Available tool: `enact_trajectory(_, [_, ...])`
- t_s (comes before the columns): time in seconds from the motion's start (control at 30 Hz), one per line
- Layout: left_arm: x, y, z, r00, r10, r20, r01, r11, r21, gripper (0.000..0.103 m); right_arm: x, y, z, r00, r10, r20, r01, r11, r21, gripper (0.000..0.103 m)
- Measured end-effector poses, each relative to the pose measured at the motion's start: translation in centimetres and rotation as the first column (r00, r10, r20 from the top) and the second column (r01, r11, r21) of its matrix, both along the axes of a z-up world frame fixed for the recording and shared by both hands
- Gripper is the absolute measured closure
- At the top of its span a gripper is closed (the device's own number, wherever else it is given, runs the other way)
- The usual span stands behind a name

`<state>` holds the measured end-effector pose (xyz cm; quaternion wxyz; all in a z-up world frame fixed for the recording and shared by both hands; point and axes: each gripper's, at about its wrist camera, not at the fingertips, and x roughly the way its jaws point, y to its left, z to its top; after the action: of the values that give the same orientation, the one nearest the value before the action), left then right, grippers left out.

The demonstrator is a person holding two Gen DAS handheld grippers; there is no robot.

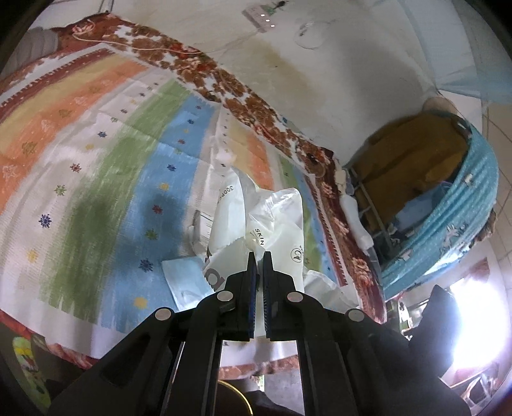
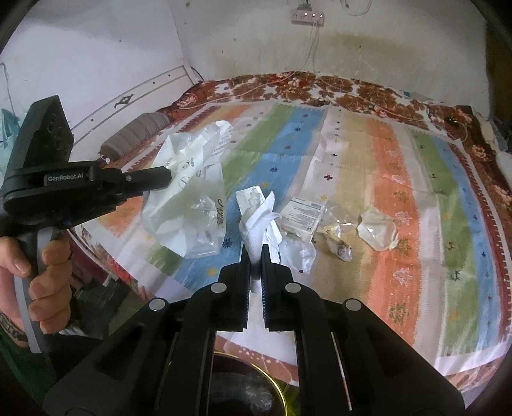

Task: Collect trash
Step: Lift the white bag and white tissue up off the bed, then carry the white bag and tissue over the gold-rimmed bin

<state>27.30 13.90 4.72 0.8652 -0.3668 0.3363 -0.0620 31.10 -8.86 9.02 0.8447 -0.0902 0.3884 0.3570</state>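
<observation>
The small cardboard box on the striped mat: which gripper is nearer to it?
Right. The right gripper, shut on crumpled white paper, is just left of the box. The left gripper holds the plastic bag farther left.

The left wrist camera sits just behind the left gripper (image 1: 259, 256) and looks down along its fingers, very close to the white plastic bag (image 1: 272, 224). The right wrist camera sits behind the right gripper (image 2: 255, 249) and looks across the whole striped sheet (image 2: 400, 179) toward the wall. Both views show the sheet, the bag (image 2: 188, 192) and the power strip (image 2: 308, 16).
</observation>
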Motion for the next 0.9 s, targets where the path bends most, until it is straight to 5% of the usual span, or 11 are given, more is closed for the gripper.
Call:
enact_trajectory(0.5, [-6.7,-5.2,4.3,0.99,-0.106,0.093,0.086,0.976,0.201,0.1,-5.1,-4.3,2.5,0.999,-0.042,0.034,0.04,0.998,0.056,0.098])
enact_trajectory(0.9, [-11.0,-7.8,4.5,0.984,-0.148,0.095,0.117,0.955,0.272,0.1,-10.6,-6.9,2.3,0.996,-0.067,0.066,0.063,0.996,0.067,0.098])
